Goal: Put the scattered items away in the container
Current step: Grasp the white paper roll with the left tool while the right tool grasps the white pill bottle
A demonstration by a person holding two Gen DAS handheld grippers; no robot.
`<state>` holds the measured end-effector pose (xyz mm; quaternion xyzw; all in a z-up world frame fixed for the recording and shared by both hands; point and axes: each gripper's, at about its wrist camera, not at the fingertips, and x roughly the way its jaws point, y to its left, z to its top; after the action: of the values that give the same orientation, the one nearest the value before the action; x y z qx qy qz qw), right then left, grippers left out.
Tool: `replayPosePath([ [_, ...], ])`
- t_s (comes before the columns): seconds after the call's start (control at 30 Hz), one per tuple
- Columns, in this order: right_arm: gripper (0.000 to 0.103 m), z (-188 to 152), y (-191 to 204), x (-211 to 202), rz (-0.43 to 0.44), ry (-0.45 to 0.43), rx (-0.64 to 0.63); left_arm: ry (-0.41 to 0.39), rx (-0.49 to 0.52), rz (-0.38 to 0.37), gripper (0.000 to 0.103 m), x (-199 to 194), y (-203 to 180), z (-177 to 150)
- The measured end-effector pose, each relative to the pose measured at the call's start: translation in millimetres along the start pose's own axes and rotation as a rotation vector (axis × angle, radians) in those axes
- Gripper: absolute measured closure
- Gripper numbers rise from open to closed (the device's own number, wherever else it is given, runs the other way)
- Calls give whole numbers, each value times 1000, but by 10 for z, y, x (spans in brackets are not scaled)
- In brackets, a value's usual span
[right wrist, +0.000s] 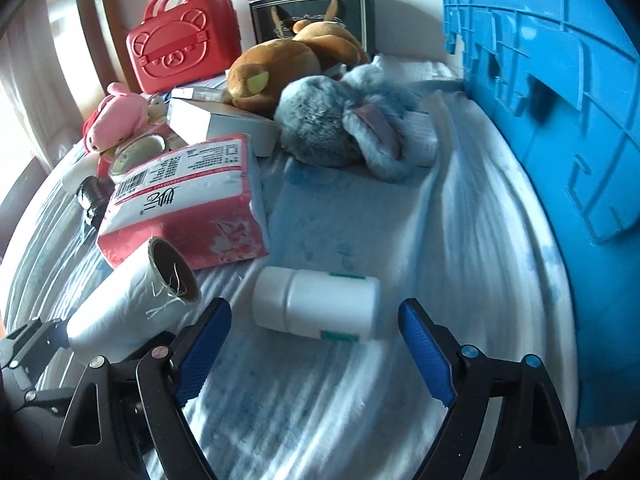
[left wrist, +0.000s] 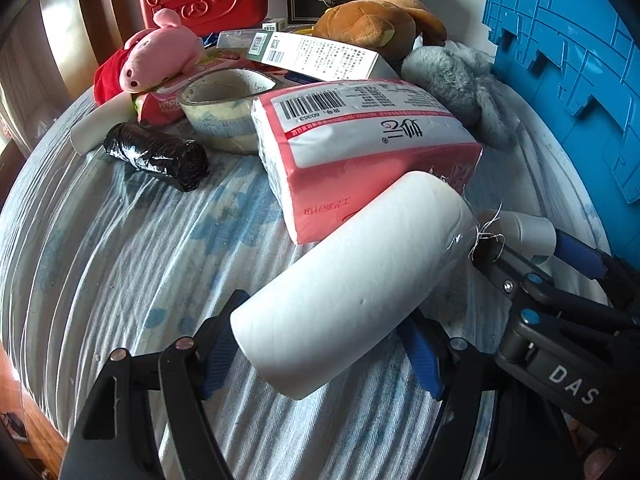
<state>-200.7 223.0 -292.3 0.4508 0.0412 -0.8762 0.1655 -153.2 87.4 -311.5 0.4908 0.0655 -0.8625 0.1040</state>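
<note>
1. The left tool (left wrist: pixel 324 344) grips a white plastic-wrapped roll with a cardboard core (left wrist: pixel 352 280), lifted above the blue-patterned bed sheet (left wrist: pixel 120 264).
2. The right tool (right wrist: pixel 316 344) is spread wide, its fingers either side of a white cylindrical bottle with green label bands (right wrist: pixel 320 304) lying on the sheet.
3. Beyond lie a pink-and-white tissue pack (right wrist: pixel 188 204), a black wrapped roll (left wrist: pixel 156 156) and a grey furry plush (right wrist: pixel 340 128).
4. The blue ribbed plastic crate (right wrist: pixel 560 120) stands at the right; its inside is hidden.

White plastic-wrapped roll (left wrist: pixel 352 280) is held tilted above the bedsheet, cardboard core end exposed. White bottle (right wrist: pixel 316 304) is lying on its side nearby. Blue crate (right wrist: pixel 560 128) is seen at right.
</note>
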Motion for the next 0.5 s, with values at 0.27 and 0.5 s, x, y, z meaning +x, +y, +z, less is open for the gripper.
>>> replayPosePath([
  [0.27,44,-46,-74,-105,-42,-6,43,-9,32,-11,36,-59,-45,-40],
  [0.5,43,-46,-4,-506,-64,-56,60,-42,69,-52,48,-388,-36,-80],
])
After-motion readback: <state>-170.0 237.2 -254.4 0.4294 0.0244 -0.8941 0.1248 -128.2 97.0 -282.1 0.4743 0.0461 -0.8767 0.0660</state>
